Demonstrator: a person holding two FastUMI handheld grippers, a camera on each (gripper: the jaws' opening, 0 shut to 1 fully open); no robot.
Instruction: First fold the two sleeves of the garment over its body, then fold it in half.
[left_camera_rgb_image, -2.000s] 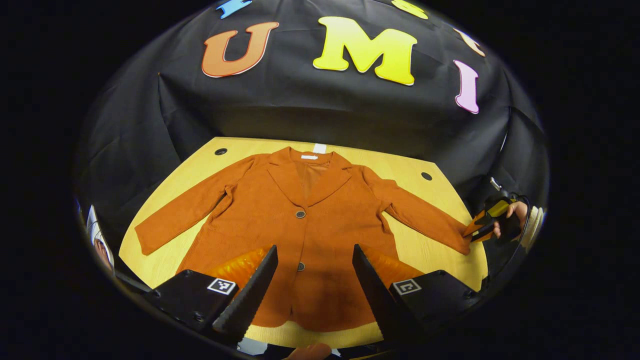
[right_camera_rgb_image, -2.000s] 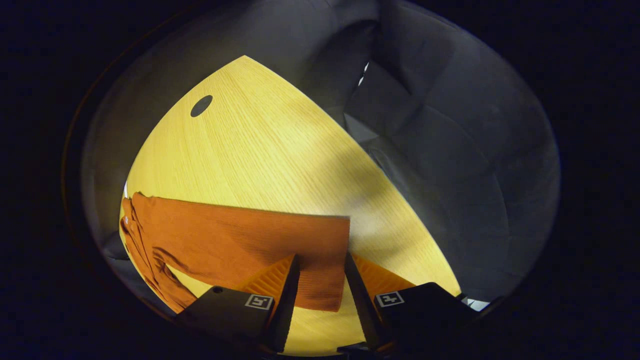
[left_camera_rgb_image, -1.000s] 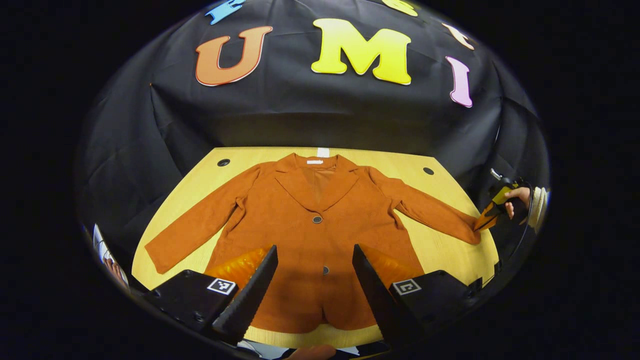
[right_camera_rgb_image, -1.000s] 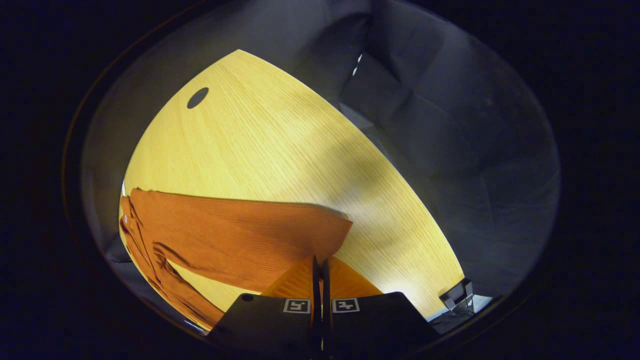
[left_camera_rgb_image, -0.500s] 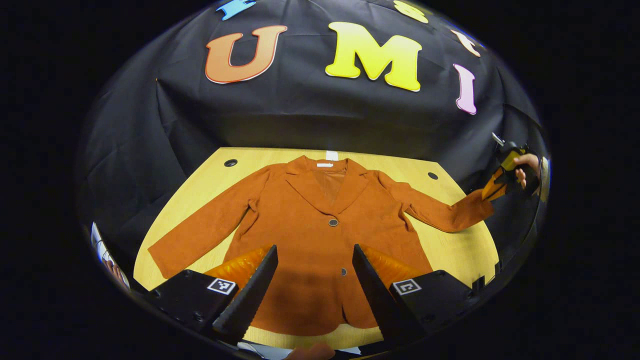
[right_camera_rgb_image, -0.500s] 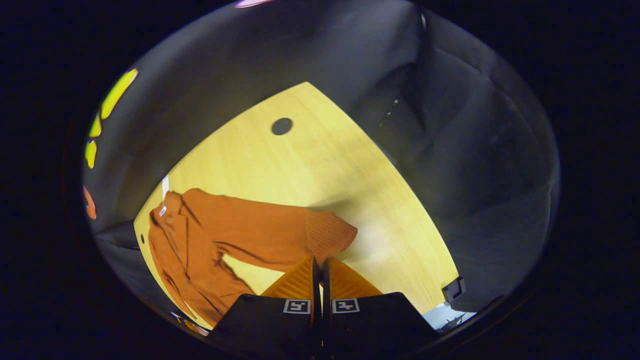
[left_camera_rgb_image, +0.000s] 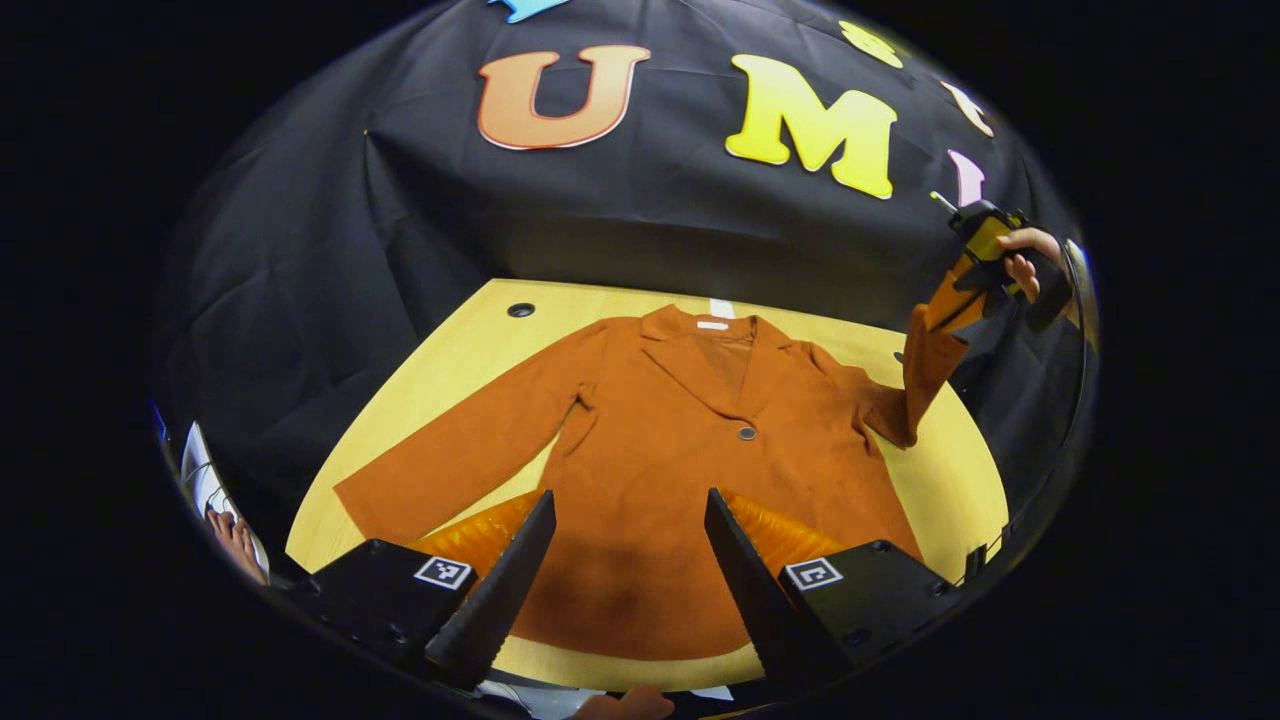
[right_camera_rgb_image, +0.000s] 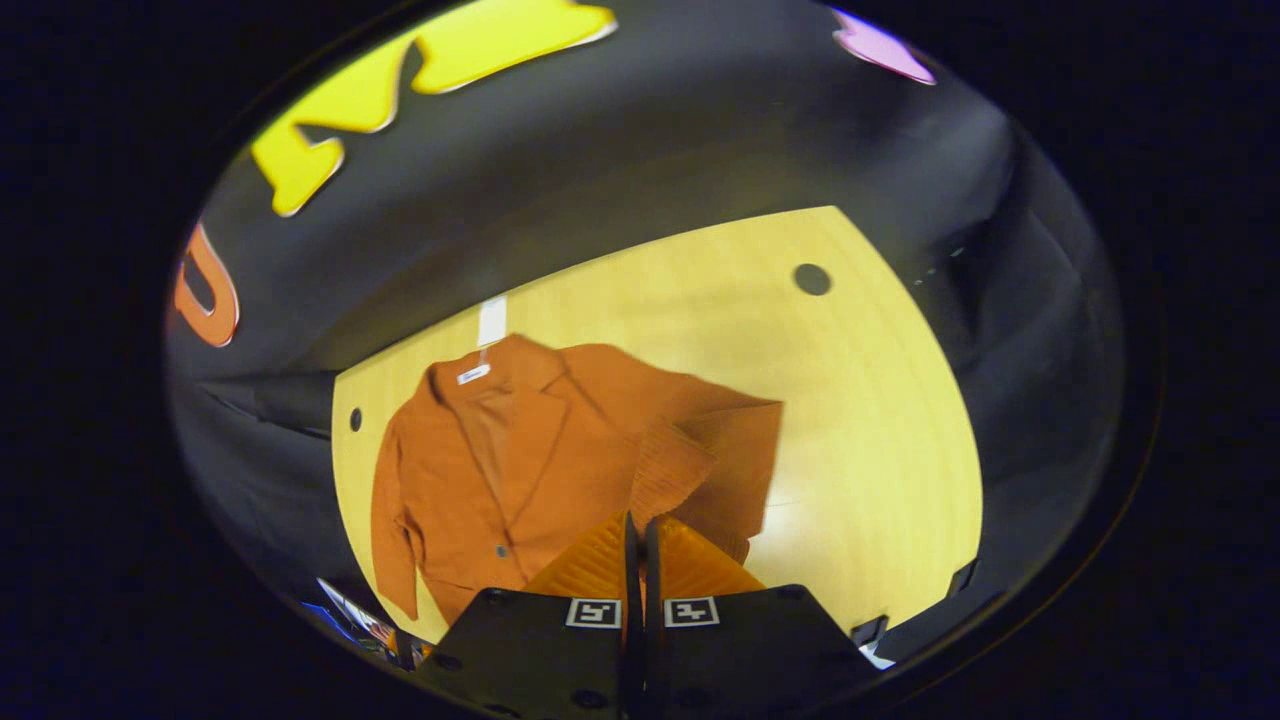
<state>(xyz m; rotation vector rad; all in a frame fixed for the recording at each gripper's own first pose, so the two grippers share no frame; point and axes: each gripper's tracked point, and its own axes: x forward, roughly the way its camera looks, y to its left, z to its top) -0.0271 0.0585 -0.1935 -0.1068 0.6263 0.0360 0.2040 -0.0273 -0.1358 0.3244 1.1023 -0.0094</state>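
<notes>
In the left gripper view, your left hand-held gripper (left_camera_rgb_image: 625, 560) is spread wide and holds nothing. The one rust-orange jacket (left_camera_rgb_image: 690, 470) lies flat on the yellow wooden desk (left_camera_rgb_image: 450, 360), collar away from you. Farther off, your right hand-held gripper (left_camera_rgb_image: 945, 305) pinches one sleeve cuff (left_camera_rgb_image: 925, 350) up high. The jacket's body lies to its left, so that sleeve goes that way.

In the right gripper view, the right hand-held gripper (right_camera_rgb_image: 637, 560) is closed on the sleeve cuff (right_camera_rgb_image: 700, 470). I count two sleeves and two grippers.

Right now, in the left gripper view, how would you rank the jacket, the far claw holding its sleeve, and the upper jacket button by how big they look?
1. The jacket, by far the largest.
2. The far claw, the right one, holding the sleeve; it is farther off, so its true size is unsure.
3. The button, the smallest.
</notes>
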